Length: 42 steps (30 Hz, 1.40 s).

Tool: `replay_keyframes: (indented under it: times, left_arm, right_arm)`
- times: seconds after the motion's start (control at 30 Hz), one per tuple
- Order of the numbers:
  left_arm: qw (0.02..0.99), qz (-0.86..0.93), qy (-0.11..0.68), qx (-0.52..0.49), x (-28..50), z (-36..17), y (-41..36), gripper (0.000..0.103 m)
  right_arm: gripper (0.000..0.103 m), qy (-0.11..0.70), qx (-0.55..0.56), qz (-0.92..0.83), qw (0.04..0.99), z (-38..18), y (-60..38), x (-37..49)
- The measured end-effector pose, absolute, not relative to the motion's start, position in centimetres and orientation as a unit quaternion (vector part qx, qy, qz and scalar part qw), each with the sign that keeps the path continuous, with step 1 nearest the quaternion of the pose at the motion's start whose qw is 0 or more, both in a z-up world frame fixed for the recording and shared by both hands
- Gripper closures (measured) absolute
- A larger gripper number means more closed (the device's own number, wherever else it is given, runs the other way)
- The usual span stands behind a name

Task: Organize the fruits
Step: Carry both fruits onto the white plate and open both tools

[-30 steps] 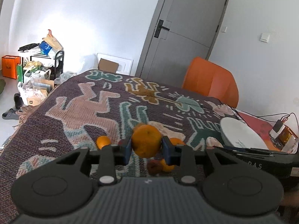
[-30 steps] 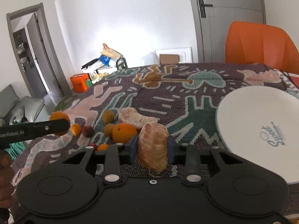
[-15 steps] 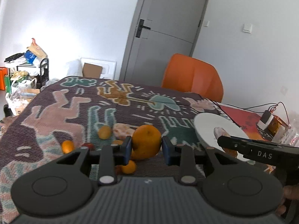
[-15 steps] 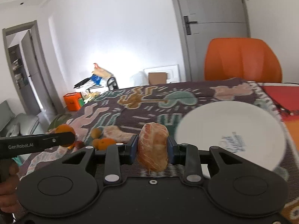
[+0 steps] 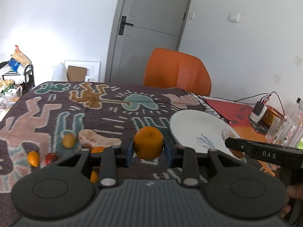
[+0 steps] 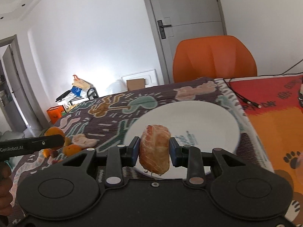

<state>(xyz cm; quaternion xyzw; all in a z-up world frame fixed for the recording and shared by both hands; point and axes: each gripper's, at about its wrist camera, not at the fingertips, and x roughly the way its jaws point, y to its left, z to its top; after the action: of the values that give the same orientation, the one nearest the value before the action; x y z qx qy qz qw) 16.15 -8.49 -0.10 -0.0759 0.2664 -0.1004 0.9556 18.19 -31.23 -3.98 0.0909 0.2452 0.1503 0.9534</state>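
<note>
Claw pads on the left claw (image 5: 148,149) press both sides of a whole orange (image 5: 148,143), the jaws closed only as far as the fruit allows, so it hangs clear above the patterned cloth (image 5: 56,117) that covers the worktop. The grip sits across the orange's widest part, which looks like the surest way to carry a round fruit without it rolling out. The right claw (image 6: 154,150) is likewise clamped on a peeled citrus piece (image 6: 154,149), pale and stringy with pith, held upright between its blue pads. That piece hangs over the near part of the white plate (image 6: 217,117), apparently ready for a drop; from the left wrist view the same claw reaches in over the plate's right rim. I judge the plate to be the collecting spot, since both claws carry fruit and the left one points toward it.

Farther out on the cloth lies the rest of the fruit: another peeled citrus piece (image 5: 98,139), a small yellow-orange fruit (image 5: 69,140) just beside it, a small orange one (image 5: 33,158), a little red fruit (image 5: 50,157), and more orange fruit partly hidden behind the left claw. Beyond the worktop stands an orange chair (image 5: 178,71) before a grey door (image 5: 151,28).
</note>
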Motion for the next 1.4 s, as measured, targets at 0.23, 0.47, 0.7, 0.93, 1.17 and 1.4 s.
replay_keyframes:
  times: [0.23, 0.47, 0.7, 0.93, 1.17, 1.4]
  left_arm:
    - [0.953, -0.118, 0.272, -0.063, 17.6, -0.4, -10.9, 0.071]
    - [0.948, -0.131, 0.283, -0.057, 19.1, -1.0, -12.8, 0.071]
    - [0.944, -0.147, 0.29, -0.049, 20.3, -1.4, -14.9, 0.07]
    - [0.941, -0.162, 0.294, -0.044, 21.4, -1.6, -16.7, 0.07]
    - [0.943, -0.16, 0.289, -0.042, 21.3, -1.2, -17.0, 0.057]
    - [0.946, -0.127, 0.292, -0.057, 20.4, -1.3, -14.4, 0.044]
  right_arm:
    - [0.072, 0.249, 0.103, 0.131, 0.954, -4.8, -33.2, 18.6]
    - [0.07, 0.246, 0.113, 0.106, 0.957, -5.4, -34.6, 19.5]
    - [0.056, 0.228, 0.125, 0.097, 0.961, -5.3, -35.9, 18.9]
    - [0.051, 0.226, 0.136, 0.11, 0.958, -5.6, -35.9, 17.3]
    - [0.047, 0.228, 0.141, 0.109, 0.957, -5.6, -35.9, 17.0]
    - [0.035, 0.227, 0.141, 0.114, 0.957, -5.5, -35.0, 16.9]
